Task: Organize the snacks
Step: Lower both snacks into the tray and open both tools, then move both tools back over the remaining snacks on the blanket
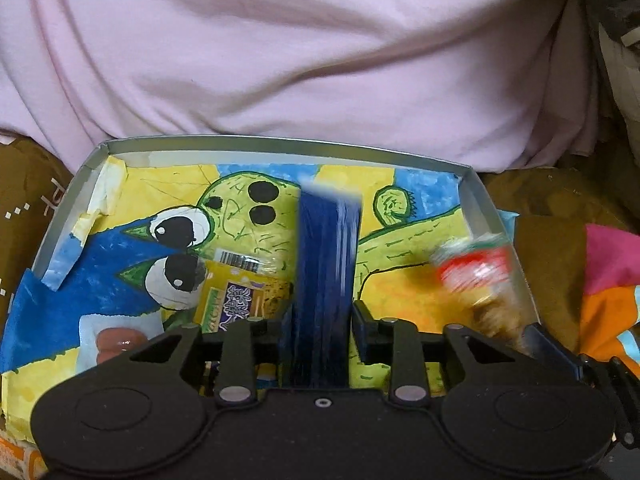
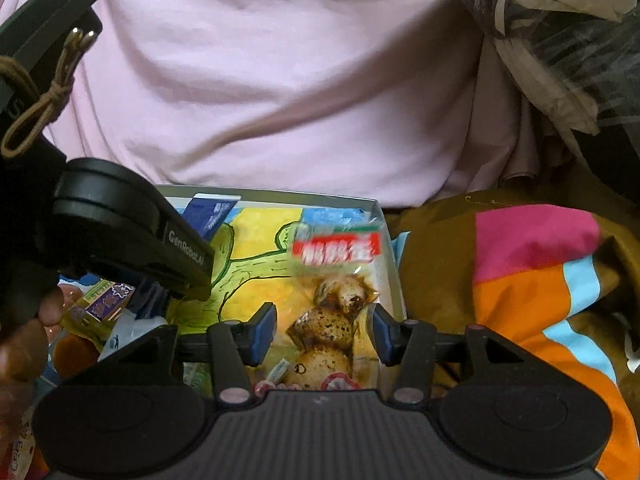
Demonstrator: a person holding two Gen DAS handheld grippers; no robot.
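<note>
A shallow grey-rimmed box (image 1: 280, 145) lined with a yellow, green and blue cartoon drawing lies in front of a person in a pink shirt. My left gripper (image 1: 325, 312) is shut on a dark blue snack packet (image 1: 328, 264), held upright over the box's middle. My right gripper (image 2: 323, 330) has its jaws apart on either side of a clear packet of speckled quail eggs with a red label (image 2: 334, 304), which sits by the box's right wall (image 2: 390, 256); I cannot tell whether the pads touch it. The egg packet also shows in the left wrist view (image 1: 478, 276).
A yellow packet with purple print (image 1: 236, 300) and a brown sausage packet (image 1: 118, 344) lie in the box's left part. A brown, pink and orange blanket (image 2: 532, 272) lies to the right. The left gripper's body (image 2: 132, 224) shows in the right wrist view.
</note>
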